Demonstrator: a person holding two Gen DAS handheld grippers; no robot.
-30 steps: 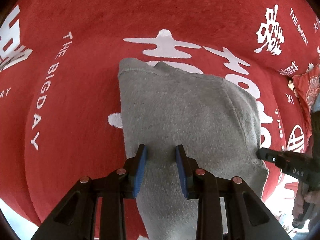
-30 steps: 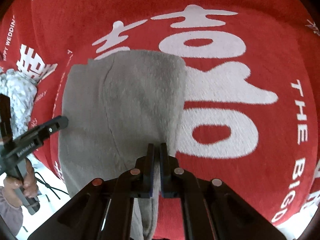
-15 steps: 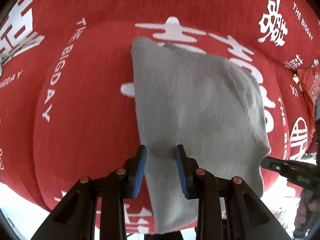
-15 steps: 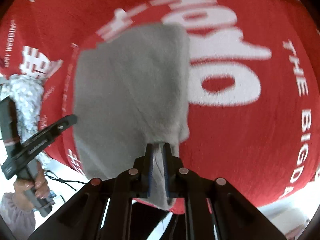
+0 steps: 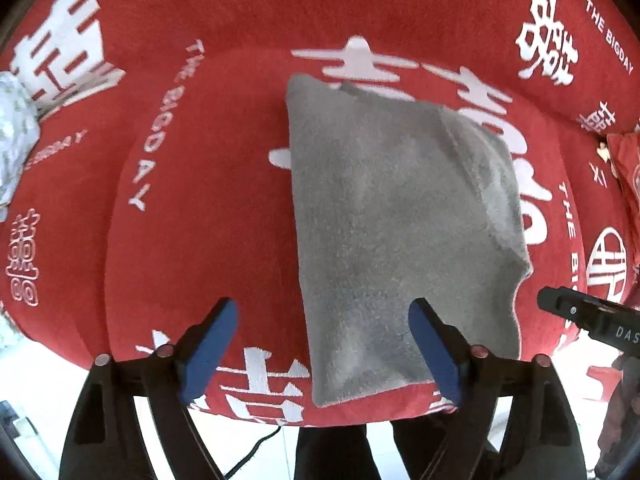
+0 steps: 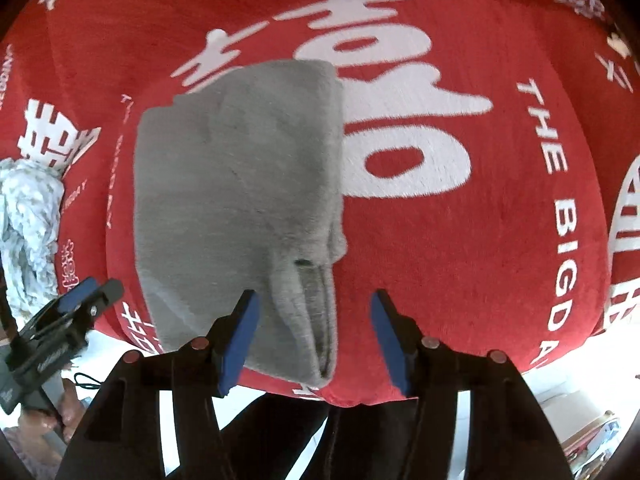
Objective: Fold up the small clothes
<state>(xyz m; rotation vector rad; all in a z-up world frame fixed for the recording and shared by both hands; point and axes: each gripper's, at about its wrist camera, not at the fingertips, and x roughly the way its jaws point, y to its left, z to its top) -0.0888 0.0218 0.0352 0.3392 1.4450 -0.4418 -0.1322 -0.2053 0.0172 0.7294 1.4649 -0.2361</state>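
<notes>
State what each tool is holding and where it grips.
Nothing. The left tool and right tool are opening, pads clear of the folded grey garment.

Grey garment (image 5: pixel 400 220): soft knit cloth, fuzzy, matt. Red cover (image 5: pixel 192 208): plush napped fabric, white lettering. Left gripper (image 5: pixel 324 344): matt black plastic, blue pads (image 5: pixel 208 344).

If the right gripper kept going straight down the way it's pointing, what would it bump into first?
Probably the grey cloth. The right gripper points down at its folded edge on the red cushion, jaws opening with nothing pinched.
</notes>
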